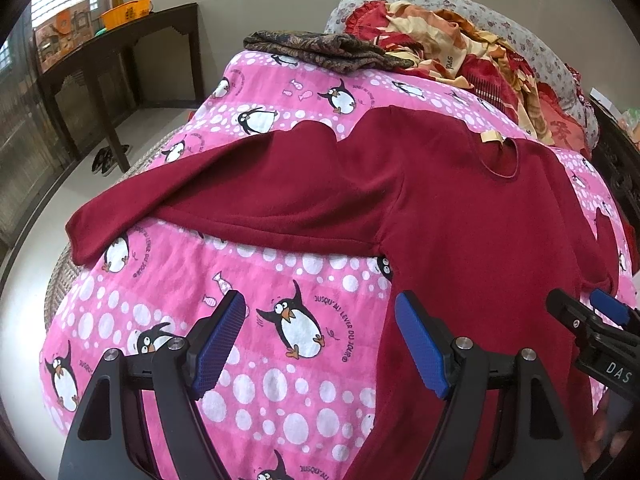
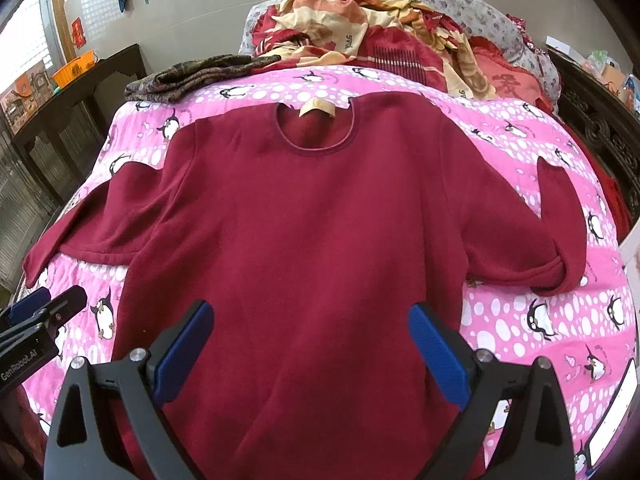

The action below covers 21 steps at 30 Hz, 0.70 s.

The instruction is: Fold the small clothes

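A dark red long-sleeved fleece top (image 2: 312, 216) lies flat, front up, on a pink penguin-print blanket (image 2: 520, 320), neck with a tan label at the far end. Its left sleeve (image 1: 200, 192) stretches out to the bed's left edge. Its right sleeve (image 2: 560, 220) bends back on itself. My left gripper (image 1: 320, 344) is open and empty above the blanket, just left of the top's lower hem side. My right gripper (image 2: 310, 348) is open and empty above the top's lower body; it also shows in the left wrist view (image 1: 580, 312).
A folded dark patterned cloth (image 2: 188, 76) lies at the blanket's far left. A heap of red and floral bedding (image 2: 380, 40) fills the head of the bed. A dark wooden side table (image 1: 120, 52) stands left, with shoes (image 1: 106, 158) on the floor.
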Each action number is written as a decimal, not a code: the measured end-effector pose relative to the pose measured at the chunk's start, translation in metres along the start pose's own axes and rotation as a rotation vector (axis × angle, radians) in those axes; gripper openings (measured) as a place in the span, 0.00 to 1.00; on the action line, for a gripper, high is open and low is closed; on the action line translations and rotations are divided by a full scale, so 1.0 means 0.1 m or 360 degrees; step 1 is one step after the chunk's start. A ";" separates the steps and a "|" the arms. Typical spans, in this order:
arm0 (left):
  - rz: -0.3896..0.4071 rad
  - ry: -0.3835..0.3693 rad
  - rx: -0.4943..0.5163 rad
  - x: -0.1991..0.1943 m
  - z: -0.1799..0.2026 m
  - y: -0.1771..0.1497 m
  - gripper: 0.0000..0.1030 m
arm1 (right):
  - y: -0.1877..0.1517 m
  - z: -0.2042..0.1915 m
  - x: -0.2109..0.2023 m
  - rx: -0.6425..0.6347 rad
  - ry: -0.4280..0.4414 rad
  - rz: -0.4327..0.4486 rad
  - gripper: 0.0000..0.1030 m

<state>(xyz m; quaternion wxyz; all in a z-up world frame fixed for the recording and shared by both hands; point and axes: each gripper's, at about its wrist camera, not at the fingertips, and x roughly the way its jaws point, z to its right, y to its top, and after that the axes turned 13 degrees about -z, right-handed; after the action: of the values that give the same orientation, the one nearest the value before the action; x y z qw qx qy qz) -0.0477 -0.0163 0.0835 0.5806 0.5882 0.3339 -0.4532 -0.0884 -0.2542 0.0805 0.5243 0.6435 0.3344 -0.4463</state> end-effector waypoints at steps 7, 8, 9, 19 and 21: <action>0.0001 0.0008 0.0003 0.02 0.00 -0.01 0.58 | 0.00 -0.02 0.01 -0.0006 0.0001 -0.0002 0.97; -0.0001 0.0006 0.0003 0.02 0.00 0.00 0.58 | 0.00 -0.02 0.01 -0.0005 0.0003 -0.0001 0.97; -0.0003 0.0004 0.0002 0.02 0.00 0.00 0.58 | 0.00 -0.02 0.01 -0.0002 0.0003 0.0000 0.97; 0.0005 -0.0002 0.0017 0.03 0.05 -0.03 0.58 | -0.01 0.06 -0.01 0.0019 0.0001 -0.0002 0.97; 0.0003 0.0000 0.0021 0.02 0.07 -0.03 0.58 | -0.01 0.07 -0.01 0.0018 -0.0004 -0.0006 0.97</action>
<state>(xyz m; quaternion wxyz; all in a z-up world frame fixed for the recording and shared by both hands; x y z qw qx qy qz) -0.0505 -0.0231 0.0815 0.5772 0.5924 0.3302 -0.4549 -0.0915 -0.2606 0.0809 0.5203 0.6452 0.3325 -0.4499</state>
